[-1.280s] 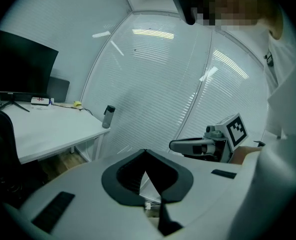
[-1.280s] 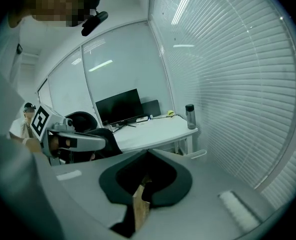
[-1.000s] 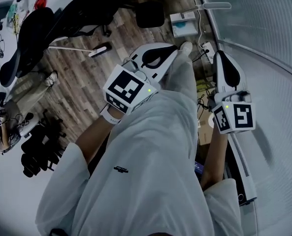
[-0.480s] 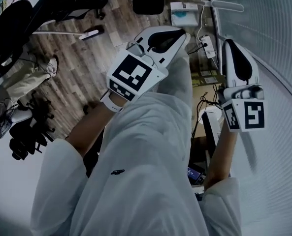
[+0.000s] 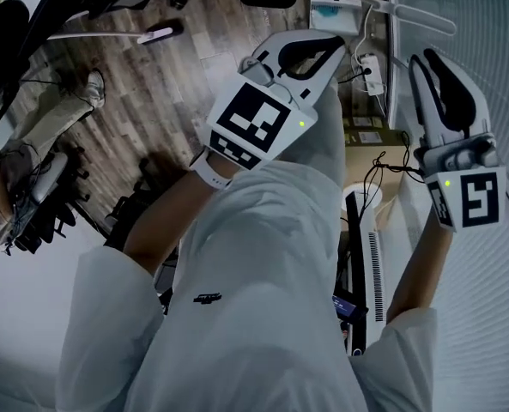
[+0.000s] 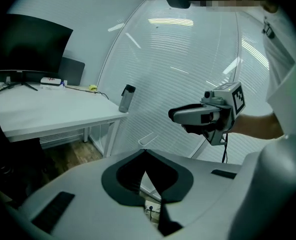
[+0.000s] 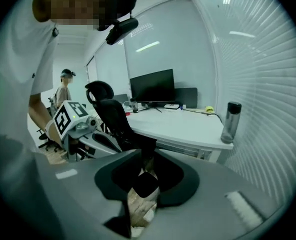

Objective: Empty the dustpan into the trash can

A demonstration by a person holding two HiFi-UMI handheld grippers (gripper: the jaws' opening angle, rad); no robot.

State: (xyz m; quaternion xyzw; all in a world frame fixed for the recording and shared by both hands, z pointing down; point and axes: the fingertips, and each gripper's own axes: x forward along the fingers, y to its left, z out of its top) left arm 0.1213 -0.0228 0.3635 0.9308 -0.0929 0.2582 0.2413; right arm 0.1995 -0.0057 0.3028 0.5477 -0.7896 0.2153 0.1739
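Head view: left tongs (image 5: 327,50) closed; right tongs (image 5: 433,63) just opening, nothing between.

I read no words or numbers. Black-and-white square marker patterns stand on the cube (image 5: 256,120) of the left gripper (image 5: 324,50) and on that of the right gripper (image 5: 427,61). A small dark logo (image 5: 209,297) on the white garment (image 5: 263,333) is illegible.

The blind-covered glass wall (image 5: 494,58) stands close beside your right gripper (image 5: 430,65), and a box (image 5: 370,144) and cables (image 5: 383,166) sit just below it. To your left, bare wooden floor (image 5: 160,93) lies open up to the office chair (image 7: 113,116).
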